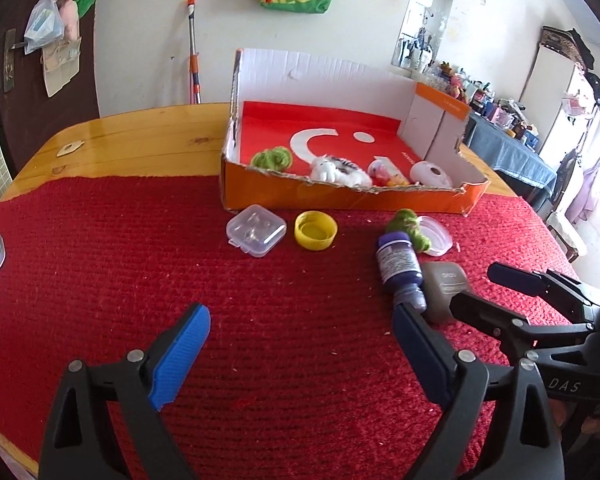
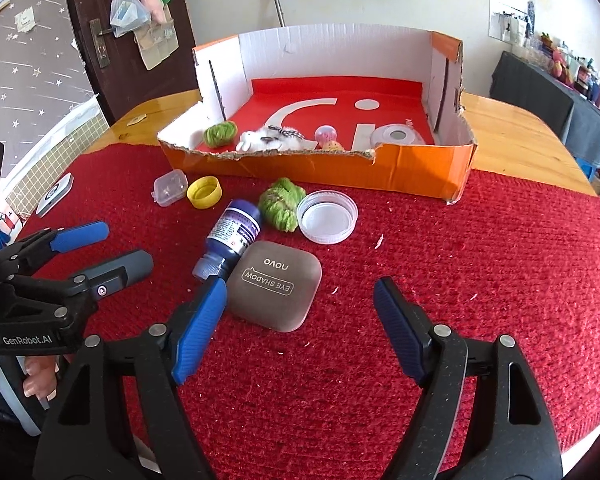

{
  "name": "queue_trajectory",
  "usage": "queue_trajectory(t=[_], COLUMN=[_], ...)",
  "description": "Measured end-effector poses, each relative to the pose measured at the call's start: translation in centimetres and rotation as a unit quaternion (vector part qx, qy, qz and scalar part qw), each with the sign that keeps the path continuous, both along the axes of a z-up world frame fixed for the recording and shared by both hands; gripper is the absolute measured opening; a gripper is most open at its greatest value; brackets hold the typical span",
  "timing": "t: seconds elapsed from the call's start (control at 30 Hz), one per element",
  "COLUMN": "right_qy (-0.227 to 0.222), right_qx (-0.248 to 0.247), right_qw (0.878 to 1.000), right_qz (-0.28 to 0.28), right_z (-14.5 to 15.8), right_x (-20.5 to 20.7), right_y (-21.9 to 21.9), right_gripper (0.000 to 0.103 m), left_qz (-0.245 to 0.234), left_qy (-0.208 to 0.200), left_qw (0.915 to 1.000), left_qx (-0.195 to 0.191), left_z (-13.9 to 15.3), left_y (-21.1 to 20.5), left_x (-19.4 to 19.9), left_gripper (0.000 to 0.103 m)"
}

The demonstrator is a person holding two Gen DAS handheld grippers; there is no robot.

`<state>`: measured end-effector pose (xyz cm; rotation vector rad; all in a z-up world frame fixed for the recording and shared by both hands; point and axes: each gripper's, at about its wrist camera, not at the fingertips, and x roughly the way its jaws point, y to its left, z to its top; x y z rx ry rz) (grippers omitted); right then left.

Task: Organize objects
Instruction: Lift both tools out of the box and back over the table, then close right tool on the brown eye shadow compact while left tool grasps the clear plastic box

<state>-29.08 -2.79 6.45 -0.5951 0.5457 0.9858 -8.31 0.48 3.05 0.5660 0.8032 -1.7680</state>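
red knitted cloth covers the wooden table. at its far side an orange box holds small toys. near it lie a purple bottle, a grey eye shadow case, green yarn, a clear lid and a yellow cap. left gripper and right gripper both gape wide, holding nothing.

Lots of bright colours on a red cloth

The cloth is red and bumpy. The box is orange outside, white on its walls, red with white shapes inside. The cap is yellow. The yarn ball is green. The bottle is dark purple. The eye shadow case is grey-brown. The gripper pads are blue.
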Motion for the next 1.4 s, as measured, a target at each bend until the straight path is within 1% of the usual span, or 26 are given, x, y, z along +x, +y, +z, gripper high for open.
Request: queue_trajectory(t=[0.1,0.2,0.4,0.57,0.7,0.87,1.0,1.2,1.27,1.4], right_qy=[0.001,0.004,-0.003,-0.014,-0.025,-0.021,-0.016,-0.018,-0.018,-0.017], right_qx=[-0.005,-0.007,-0.01,-0.023,-0.01,0.0,0.003,0.001,0.0,-0.002], right_qw=[1.0,1.0,1.0,0.999,1.0,0.999,1.0,1.0,1.0,1.0], right_qz=[0.003,0.007,0.021,0.027,0.004,-0.025,-0.023,-0.001,0.004,0.01], right_z=[-0.4,-0.8,-1.0,-1.6,-0.9,0.0,0.4,0.5,0.4,0.2], right_x=[0.1,0.2,-0.1,0.1,1.1,3.5,4.1,3.6,3.5,3.6], right_y=[0.2,0.4,0.8,1.3,0.8,0.0,-0.1,0.6,0.8,1.0], right_gripper=[0.076,0.08,0.08,0.08,0.08,0.08,0.08,0.08,0.08,0.08], left_qz=[0.004,0.01,0.018,0.02,0.014,-0.005,-0.011,-0.023,-0.026,-0.034], left_qy=[0.001,-0.002,-0.017,-0.023,-0.037,-0.047,-0.051,-0.063,-0.066,-0.063], left_qw=[1.0,0.9999,0.9996,0.999,0.9984,0.9975,0.9974,0.9966,0.9964,0.9965], left_qx=[0.005,0.009,0.015,0.033,0.041,0.053,0.051,0.048,0.046,0.042], left_z=[-0.2,-0.3,-0.6,-1.1,-1.3,-1.6,-1.5,-1.6,-1.5,-1.5], left_y=[-0.4,-1.2,-3.0,-4.7,-5.8,-6.8,-7.3,-8.0,-8.1,-8.1], left_x=[0.3,0.8,1.8,2.5,2.6,2.4,2.3,1.9,1.8,1.8], left_gripper=[0.095,0.095,0.095,0.095,0.095,0.095,0.093,0.085,0.079,0.074])
